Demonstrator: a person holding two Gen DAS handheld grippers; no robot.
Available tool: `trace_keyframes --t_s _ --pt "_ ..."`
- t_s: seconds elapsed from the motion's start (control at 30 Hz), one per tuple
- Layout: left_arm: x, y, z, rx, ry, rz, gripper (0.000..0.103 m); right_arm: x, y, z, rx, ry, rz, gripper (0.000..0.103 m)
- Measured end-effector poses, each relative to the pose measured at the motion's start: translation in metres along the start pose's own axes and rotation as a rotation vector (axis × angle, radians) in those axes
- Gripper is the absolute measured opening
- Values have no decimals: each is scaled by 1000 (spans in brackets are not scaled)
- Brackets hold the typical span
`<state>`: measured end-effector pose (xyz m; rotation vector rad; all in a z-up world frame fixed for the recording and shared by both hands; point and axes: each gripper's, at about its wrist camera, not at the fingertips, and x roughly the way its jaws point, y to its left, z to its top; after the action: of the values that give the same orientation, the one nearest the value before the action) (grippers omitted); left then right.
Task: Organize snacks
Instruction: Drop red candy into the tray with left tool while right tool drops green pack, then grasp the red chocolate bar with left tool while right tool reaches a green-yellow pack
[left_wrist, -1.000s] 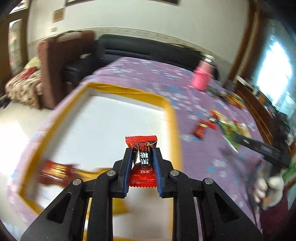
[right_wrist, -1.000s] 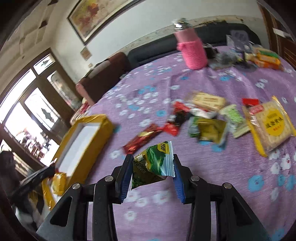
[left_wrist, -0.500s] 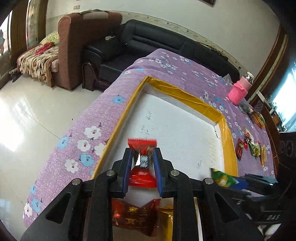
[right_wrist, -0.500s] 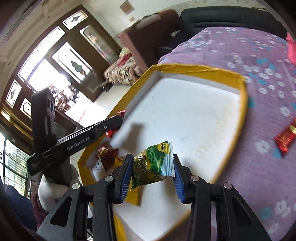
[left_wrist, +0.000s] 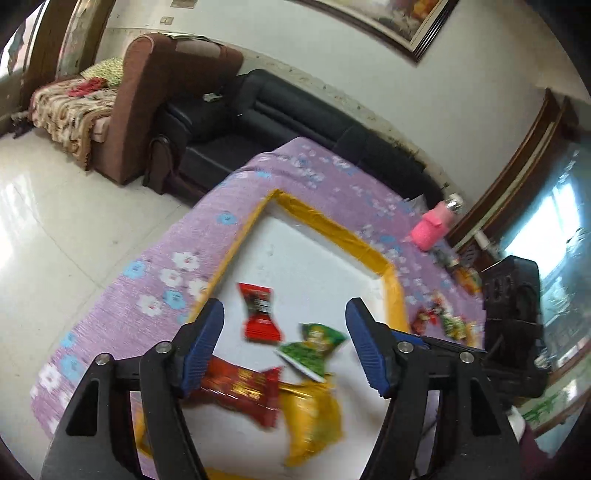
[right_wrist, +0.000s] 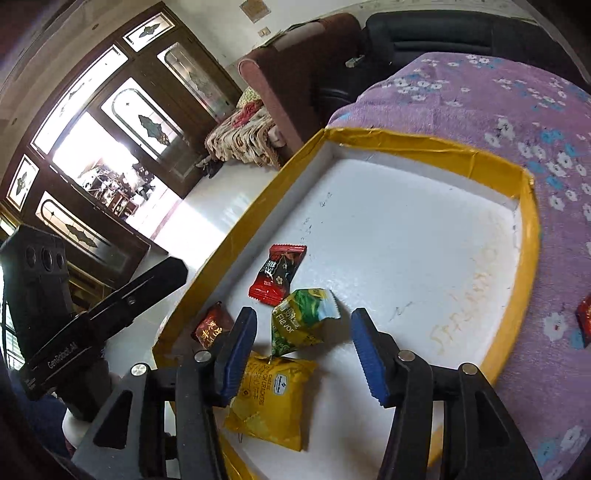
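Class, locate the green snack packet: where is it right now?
In the right wrist view, the green snack packet lies inside the yellow-rimmed tray, between the red candy and the yellow cracker pack, released from the opening right gripper.

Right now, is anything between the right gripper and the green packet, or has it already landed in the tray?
Nothing visible blocks it. The green packet lies between the opening jaws of the right gripper, free of both pads, already inside the yellow-rimmed tray, beside the red candy.
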<state>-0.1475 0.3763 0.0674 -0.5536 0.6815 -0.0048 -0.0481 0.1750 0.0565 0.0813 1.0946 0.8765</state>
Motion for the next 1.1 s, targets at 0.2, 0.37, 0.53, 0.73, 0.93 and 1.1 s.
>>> trace_keyframes --t_s 0.2,0.37,0.53,0.73,0.93,1.1 --pt "1 -39 -23 -42 62 -232 71 -83 -58 -14 61 -184 -108 67" --pt "21 -101 -48 54 162 -268 71 -154 -155 -41 269 -274 -211 69" --pt "42 -145 -67 126 222 -271 71 -196 -227 -74 398 -315 -309 69" --pt "64 -175 -86 199 285 -236 71 -197 -264 -86 425 -329 -383 70" --pt "73 -182 -95 225 308 -193 71 -170 -274 -62 383 -329 -436 70" --pt "84 -190 -95 247 317 -162 71 -150 -280 -53 359 -310 -427 70"
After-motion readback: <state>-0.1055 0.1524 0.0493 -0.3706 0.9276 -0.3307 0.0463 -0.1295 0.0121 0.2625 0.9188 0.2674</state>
